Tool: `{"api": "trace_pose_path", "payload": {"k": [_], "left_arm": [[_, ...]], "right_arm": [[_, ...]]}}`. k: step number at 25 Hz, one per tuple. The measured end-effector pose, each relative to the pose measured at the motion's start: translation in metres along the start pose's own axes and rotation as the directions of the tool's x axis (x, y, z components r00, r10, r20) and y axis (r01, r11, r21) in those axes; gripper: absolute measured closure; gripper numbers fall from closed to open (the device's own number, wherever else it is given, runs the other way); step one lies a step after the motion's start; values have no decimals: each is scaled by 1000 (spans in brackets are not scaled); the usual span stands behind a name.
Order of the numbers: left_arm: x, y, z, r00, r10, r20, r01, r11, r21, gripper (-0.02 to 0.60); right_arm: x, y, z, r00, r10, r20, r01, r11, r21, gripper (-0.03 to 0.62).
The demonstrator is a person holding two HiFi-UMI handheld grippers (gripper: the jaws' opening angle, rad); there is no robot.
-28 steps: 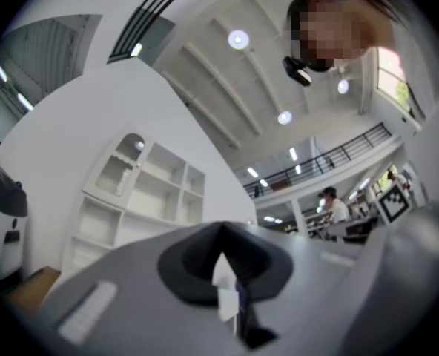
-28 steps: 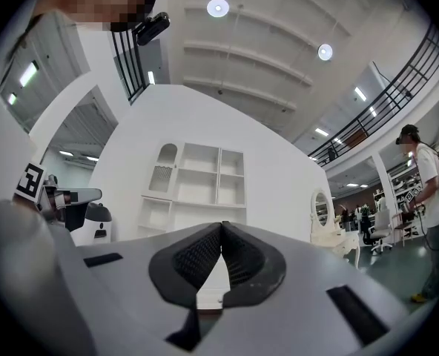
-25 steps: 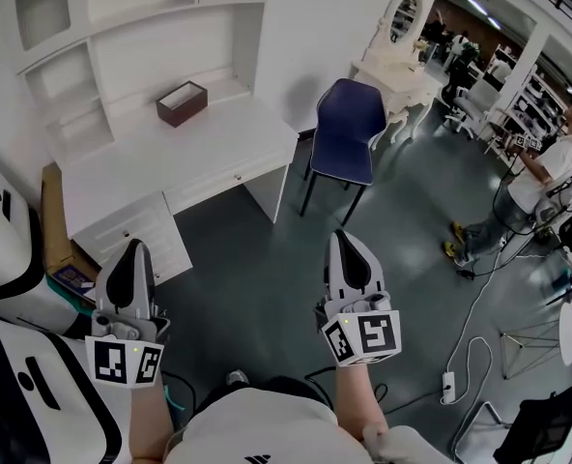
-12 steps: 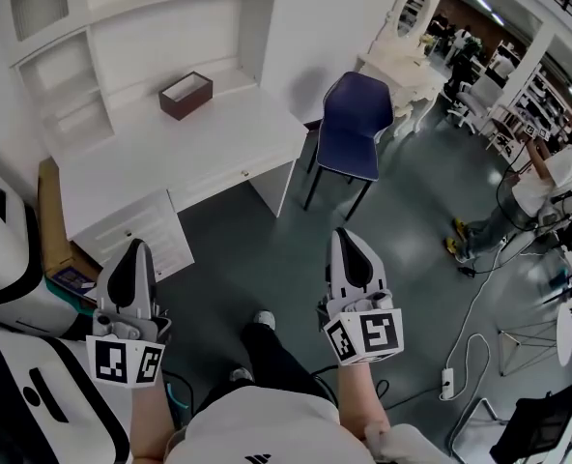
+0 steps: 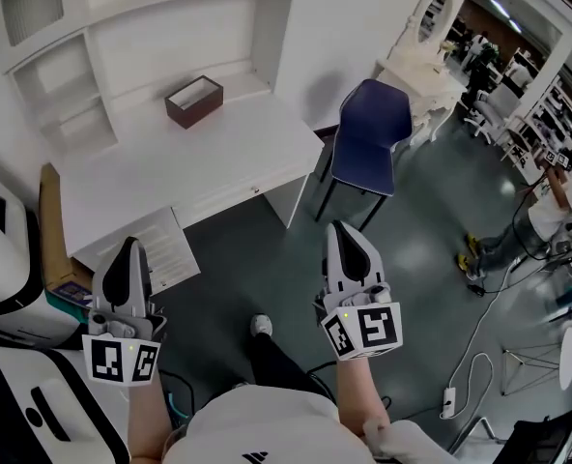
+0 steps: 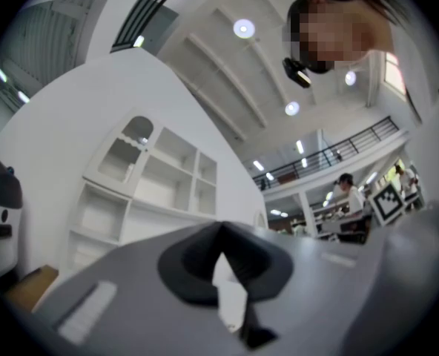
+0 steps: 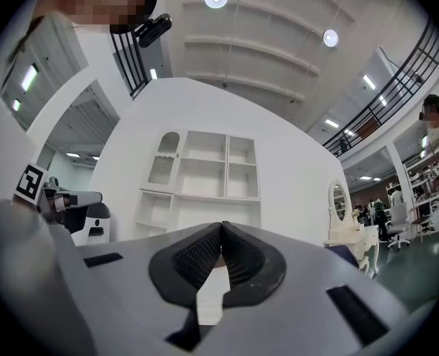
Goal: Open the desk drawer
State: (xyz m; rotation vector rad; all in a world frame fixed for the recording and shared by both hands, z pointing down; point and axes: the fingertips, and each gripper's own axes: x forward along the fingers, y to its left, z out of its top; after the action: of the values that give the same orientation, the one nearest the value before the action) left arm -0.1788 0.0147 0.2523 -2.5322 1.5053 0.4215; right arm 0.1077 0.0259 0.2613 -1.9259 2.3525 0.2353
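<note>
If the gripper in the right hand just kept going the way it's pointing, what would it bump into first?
The right gripper aims at the white desk below the shelves, with only floor between, so probably the desk first; depth is unclear.

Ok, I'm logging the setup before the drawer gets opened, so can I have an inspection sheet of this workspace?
Surface: white desk, nearly bare.
Job's things: drawer under the desktop, looks closed.
Clutter: brown box on the desk; cardboard beside it.
Grippers: left tongs and right tongs shut, empty, short of the desk.
Cables: white cable with power strip on the floor.
Surroundings: blue chair, white dressing table, shelves above the desk.
</note>
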Motion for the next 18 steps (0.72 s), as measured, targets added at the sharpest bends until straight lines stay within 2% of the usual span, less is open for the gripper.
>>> {"api": "trace_pose_path", "payload": {"k": [10, 18], "left_arm": [[94, 3, -12, 999, 4, 34, -4, 1000, 2, 575], [149, 1, -25, 999, 17, 43, -18, 1000, 21, 576]], "right_arm": [[81, -51, -4, 999, 34, 19, -34, 999, 0, 608], [128, -86, -13, 998, 63, 23, -63, 998, 9, 606]]}}
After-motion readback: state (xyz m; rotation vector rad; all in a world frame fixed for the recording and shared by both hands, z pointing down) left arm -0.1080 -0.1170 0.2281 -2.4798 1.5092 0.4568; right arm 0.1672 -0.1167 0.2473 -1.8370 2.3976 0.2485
